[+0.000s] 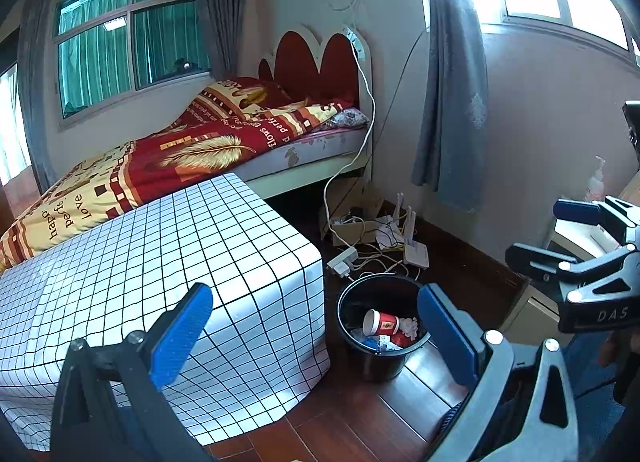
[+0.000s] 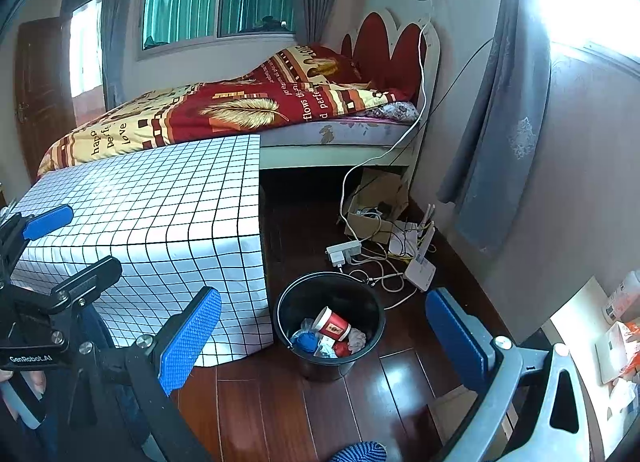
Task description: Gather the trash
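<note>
White lettering reading "GenRobot.AI" marks the black body of the left gripper (image 2: 66, 246) in the right wrist view. The letters "DAS" stand on the black body of the right gripper (image 1: 560, 232) in the left wrist view. Across the red and yellow quilt (image 2: 224, 110) on the bed run the printed words "happy", "perfect", "love" and "flows", with "perfect" partly folded over. A red paper cup (image 2: 334, 325) in the black bin (image 2: 362, 294) carries a gold emblem too small to read.

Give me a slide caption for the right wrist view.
Open right gripper above black bin holding a red paper cup, beside the grid-clothed table.
</note>
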Motion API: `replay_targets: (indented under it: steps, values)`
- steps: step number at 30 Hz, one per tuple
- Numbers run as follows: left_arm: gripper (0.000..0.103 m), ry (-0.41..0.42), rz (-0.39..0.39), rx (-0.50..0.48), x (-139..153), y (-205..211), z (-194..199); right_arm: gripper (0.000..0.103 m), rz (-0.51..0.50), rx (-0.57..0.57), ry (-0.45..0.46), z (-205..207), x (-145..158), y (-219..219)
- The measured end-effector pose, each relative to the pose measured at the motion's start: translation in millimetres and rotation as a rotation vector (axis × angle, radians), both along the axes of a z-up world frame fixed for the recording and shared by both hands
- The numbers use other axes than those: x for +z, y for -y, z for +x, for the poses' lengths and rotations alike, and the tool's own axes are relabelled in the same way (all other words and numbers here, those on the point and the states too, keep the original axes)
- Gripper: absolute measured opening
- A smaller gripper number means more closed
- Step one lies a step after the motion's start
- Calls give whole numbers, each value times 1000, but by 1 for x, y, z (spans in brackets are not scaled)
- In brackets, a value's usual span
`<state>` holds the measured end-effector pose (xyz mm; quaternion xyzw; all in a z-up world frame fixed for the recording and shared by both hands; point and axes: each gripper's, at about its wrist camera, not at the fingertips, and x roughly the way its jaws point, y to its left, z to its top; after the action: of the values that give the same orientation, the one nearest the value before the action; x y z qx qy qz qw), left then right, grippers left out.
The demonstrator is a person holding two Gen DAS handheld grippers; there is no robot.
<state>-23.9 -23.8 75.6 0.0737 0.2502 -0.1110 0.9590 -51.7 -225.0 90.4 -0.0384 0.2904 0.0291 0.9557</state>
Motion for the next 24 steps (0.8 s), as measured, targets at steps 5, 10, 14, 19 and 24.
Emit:
replay_targets:
  steps: [5,10,14,19,24]
  values:
    - [103,-4,-1,-1,0,1,1,103,-4,2,1,0,1,1]
    - [103,-6,-2,-7,-2,-1,0,103,-5,-3,-3,-1,1,2]
    - [103,-10,2,-7,-2,-1,0,103,-3,-7,-7,-2,1,3]
    - [103,-12,6,-13,-2,0,0,103,-2,-11,-5,-3,2,3]
    - [103,-9,8,-19,0,1,0,103,-2,-12,2,-4,3,4]
